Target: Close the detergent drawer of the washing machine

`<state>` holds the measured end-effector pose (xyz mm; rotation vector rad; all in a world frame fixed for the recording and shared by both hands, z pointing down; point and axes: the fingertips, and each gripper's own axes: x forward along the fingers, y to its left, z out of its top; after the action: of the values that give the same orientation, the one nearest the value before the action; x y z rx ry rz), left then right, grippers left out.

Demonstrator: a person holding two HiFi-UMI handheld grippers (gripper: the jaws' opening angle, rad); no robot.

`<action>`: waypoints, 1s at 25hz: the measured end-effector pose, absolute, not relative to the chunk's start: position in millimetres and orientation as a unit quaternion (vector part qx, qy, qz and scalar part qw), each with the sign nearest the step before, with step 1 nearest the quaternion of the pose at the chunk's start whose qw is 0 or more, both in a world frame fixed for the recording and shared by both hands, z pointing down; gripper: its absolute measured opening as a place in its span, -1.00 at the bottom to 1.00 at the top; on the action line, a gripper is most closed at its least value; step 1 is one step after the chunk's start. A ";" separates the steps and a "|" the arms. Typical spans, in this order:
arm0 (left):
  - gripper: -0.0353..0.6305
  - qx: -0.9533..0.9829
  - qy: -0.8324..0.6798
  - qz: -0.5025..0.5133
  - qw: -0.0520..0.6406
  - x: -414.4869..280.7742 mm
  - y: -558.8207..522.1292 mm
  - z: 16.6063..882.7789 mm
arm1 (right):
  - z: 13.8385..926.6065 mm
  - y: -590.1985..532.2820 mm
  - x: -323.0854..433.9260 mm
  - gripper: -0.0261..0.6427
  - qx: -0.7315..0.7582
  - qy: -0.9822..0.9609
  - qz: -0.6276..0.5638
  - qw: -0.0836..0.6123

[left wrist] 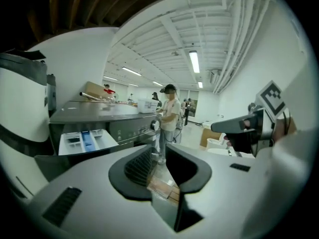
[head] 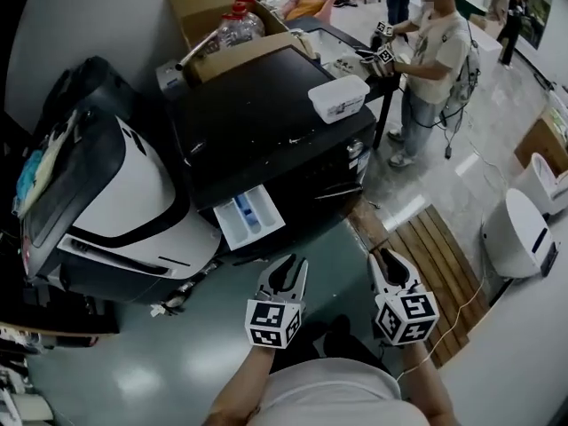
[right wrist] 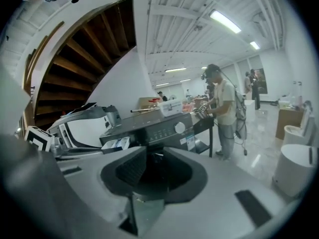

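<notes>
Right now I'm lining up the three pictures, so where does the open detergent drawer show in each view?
Head view: the detergent drawer sits just left of centre, pulled out of the black washing machine.
Left gripper view: detergent drawer at mid-left, open.
Right gripper view: detergent drawer small, left of centre, above the jaws.
Shared landmark: the white box on the machine's top, in all three.

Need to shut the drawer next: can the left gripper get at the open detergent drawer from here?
Probably yes. The detergent drawer stands pulled out toward the left gripper, with only floor between them; nothing visibly blocks the way.
</notes>
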<state>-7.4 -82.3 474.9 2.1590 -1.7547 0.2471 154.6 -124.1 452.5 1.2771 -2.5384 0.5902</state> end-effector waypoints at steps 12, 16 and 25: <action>-0.65 0.617 -0.762 0.062 0.188 -85.0 -8.1 478.3 | 457.7 -112.8 73.8 -0.61 0.279 -0.934 0.165 0.152; -0.70 0.583 -0.786 0.063 0.195 -97.9 14.7 481.7 | 461.4 -104.7 57.0 -0.61 0.247 -0.944 0.148 0.163; -0.67 0.559 -0.800 0.054 0.210 -123.5 30.0 494.6 | 479.5 -104.0 28.3 -0.61 0.230 -0.946 0.119 0.195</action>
<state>-123.5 30.0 494.6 1.5544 -2.2255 0.1500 28.3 -104.0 479.5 0.6436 -2.6528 0.3325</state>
